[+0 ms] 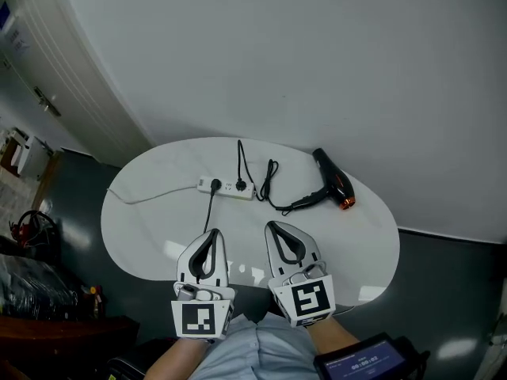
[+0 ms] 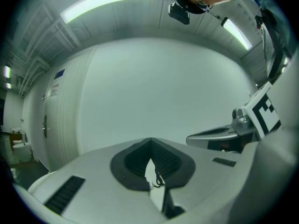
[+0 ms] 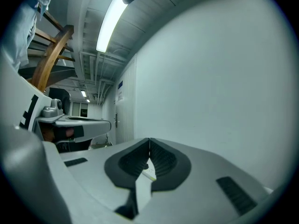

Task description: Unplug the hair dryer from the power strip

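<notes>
Lab-like room: white walls point(image 1: 317, 54), ceiling strip lights point(image 2: 112, 1).

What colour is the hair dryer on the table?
Black, with an orange-red tip at one end. The head view shows the hair dryer best.

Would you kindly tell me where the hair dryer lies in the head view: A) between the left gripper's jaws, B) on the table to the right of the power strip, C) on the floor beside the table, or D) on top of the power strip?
B: the hair dryer lies on the white table, off to the right of the power strip and apart from it.
</notes>
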Demonstrator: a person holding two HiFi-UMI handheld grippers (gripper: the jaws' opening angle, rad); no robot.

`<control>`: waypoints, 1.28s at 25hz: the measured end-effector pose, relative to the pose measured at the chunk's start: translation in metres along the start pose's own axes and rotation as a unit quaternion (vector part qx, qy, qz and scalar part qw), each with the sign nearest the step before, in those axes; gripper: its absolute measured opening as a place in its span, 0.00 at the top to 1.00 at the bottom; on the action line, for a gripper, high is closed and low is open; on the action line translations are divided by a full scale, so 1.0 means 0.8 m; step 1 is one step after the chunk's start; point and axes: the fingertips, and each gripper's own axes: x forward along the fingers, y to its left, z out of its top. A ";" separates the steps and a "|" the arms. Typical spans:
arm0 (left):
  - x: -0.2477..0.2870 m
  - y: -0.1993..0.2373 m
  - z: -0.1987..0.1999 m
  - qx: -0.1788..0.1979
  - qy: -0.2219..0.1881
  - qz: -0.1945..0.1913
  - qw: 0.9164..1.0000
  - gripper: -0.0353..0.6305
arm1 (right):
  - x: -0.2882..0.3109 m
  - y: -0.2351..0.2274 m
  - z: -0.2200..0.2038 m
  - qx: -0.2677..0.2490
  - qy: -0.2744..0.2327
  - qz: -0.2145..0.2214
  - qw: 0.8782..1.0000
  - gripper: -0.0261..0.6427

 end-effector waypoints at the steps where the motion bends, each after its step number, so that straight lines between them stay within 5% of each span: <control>1: 0.007 0.000 0.002 0.003 -0.001 0.006 1.000 0.95 | 0.005 -0.006 -0.001 0.007 0.006 0.005 1.000 0.96; 15: 0.049 0.005 0.002 0.015 0.018 0.079 0.997 0.95 | 0.057 -0.045 -0.008 0.025 0.008 0.071 0.997 0.96; 18: 0.051 0.011 -0.002 0.045 0.025 0.077 0.996 0.95 | 0.062 -0.046 -0.017 0.034 0.026 0.072 0.996 0.96; 26: 0.072 0.033 -0.023 -0.004 0.039 0.078 0.996 0.95 | 0.090 -0.046 -0.033 0.029 0.037 0.061 0.997 0.96; 32: 0.102 0.061 -0.037 0.017 0.043 0.049 0.998 0.95 | 0.121 -0.047 -0.046 0.032 0.052 0.047 0.997 0.96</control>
